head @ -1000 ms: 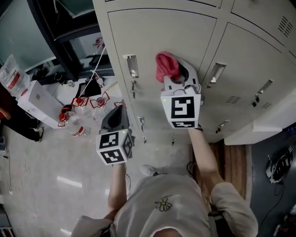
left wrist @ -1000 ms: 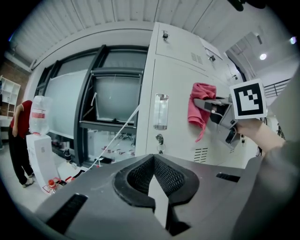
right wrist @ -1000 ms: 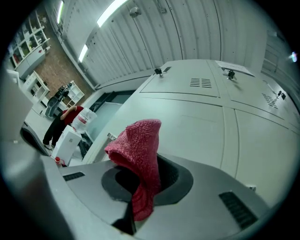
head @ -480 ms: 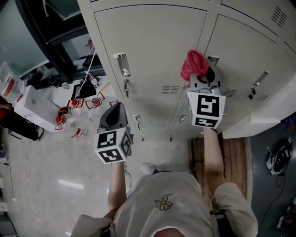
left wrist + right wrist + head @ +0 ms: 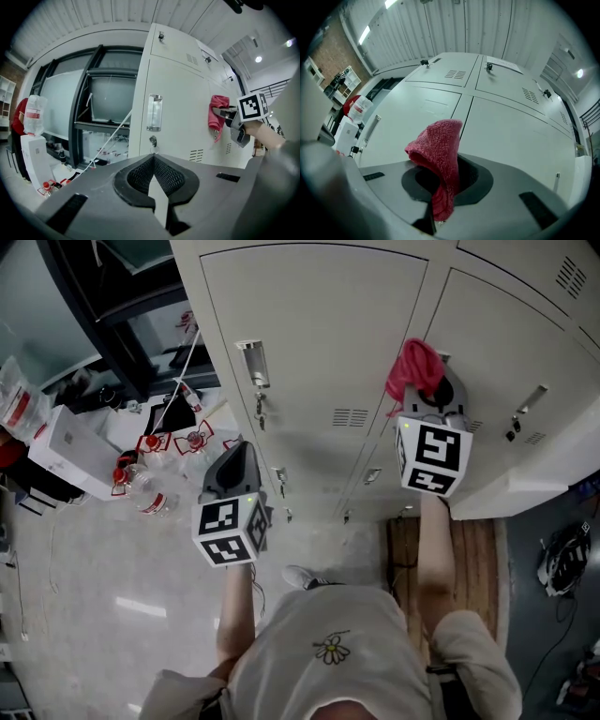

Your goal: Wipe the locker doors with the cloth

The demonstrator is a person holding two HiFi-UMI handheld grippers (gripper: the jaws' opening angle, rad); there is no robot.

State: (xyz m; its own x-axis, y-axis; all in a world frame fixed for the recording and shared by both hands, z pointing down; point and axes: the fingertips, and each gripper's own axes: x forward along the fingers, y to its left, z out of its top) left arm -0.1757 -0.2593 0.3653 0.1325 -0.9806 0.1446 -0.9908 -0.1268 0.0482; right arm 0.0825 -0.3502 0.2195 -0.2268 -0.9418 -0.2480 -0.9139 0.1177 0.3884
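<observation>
A pink-red cloth point(image 5: 415, 367) is bunched in my right gripper point(image 5: 427, 382), which is shut on it and holds it against the pale grey locker doors point(image 5: 319, 343), near the seam between two doors. In the right gripper view the cloth point(image 5: 440, 145) drapes over the jaws of the right gripper point(image 5: 444, 180) and hides their tips, with the door seam point(image 5: 461, 110) just behind. My left gripper point(image 5: 240, 456) hangs lower left, away from the doors, shut and empty. The left gripper view shows its jaws point(image 5: 153, 159) together, and the cloth point(image 5: 217, 115) on the door at right.
A metal handle point(image 5: 251, 362) and a key lock are on the left door. Water bottles with red caps point(image 5: 150, 488) and a white box point(image 5: 66, 442) stand on the floor at left. A wooden mat point(image 5: 464, 549) lies below the right lockers, a helmet point(image 5: 561, 563) beyond it.
My right gripper has carried the cloth to the right across the left door, from near its handle to the seam with the neighbouring door. The left gripper has barely moved.
</observation>
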